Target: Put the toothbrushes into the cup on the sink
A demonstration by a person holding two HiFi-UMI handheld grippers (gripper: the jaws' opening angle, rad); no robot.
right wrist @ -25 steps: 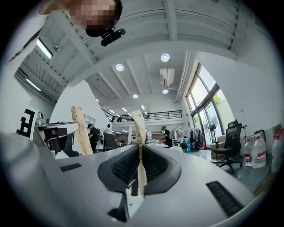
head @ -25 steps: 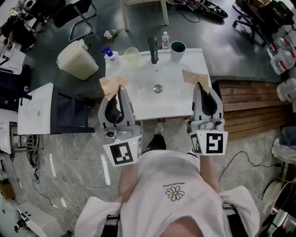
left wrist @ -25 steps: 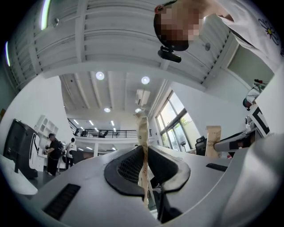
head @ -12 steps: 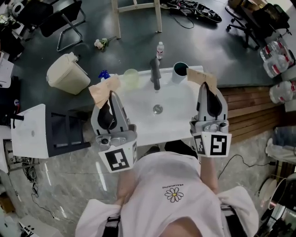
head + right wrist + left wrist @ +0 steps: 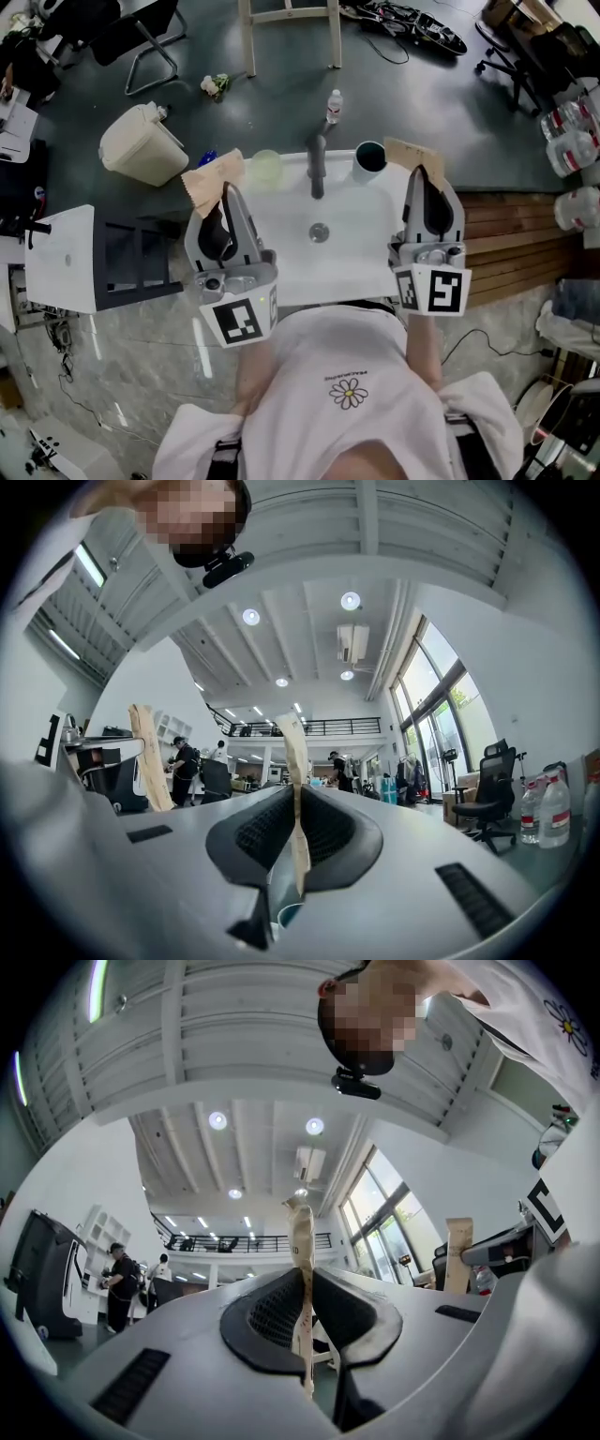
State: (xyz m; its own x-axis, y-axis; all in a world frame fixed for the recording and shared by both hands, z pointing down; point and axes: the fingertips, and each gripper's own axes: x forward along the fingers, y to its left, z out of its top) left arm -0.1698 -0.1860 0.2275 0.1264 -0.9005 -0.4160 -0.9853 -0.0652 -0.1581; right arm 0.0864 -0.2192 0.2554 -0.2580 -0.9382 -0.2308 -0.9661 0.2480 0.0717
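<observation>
My left gripper [image 5: 225, 195] is shut on a flat brown paper toothbrush packet [image 5: 212, 177] over the sink's left edge. In the left gripper view the packet [image 5: 302, 1251] stands upright, pinched between the dark pads of the gripper [image 5: 307, 1321]. My right gripper [image 5: 425, 176] is shut on a second brown packet [image 5: 412, 156] just right of the dark teal cup [image 5: 370, 159] at the sink's back right. In the right gripper view this packet [image 5: 294, 761] is clamped in the gripper [image 5: 295, 841]. Both grippers point up towards the ceiling.
The white sink [image 5: 361, 253] has a dark faucet [image 5: 319, 167] and a drain [image 5: 320, 232]. A pale translucent cup [image 5: 266, 169] and a blue bottle [image 5: 208, 157] stand at its back left. A beige bin [image 5: 141, 143], a water bottle [image 5: 334, 106] and wooden boards [image 5: 506, 244] surround it.
Both grippers have moved forward over the sink with their packets. The right packet now sits beside the teal cup, the left one near the pale cup. Both grips are unchanged.
</observation>
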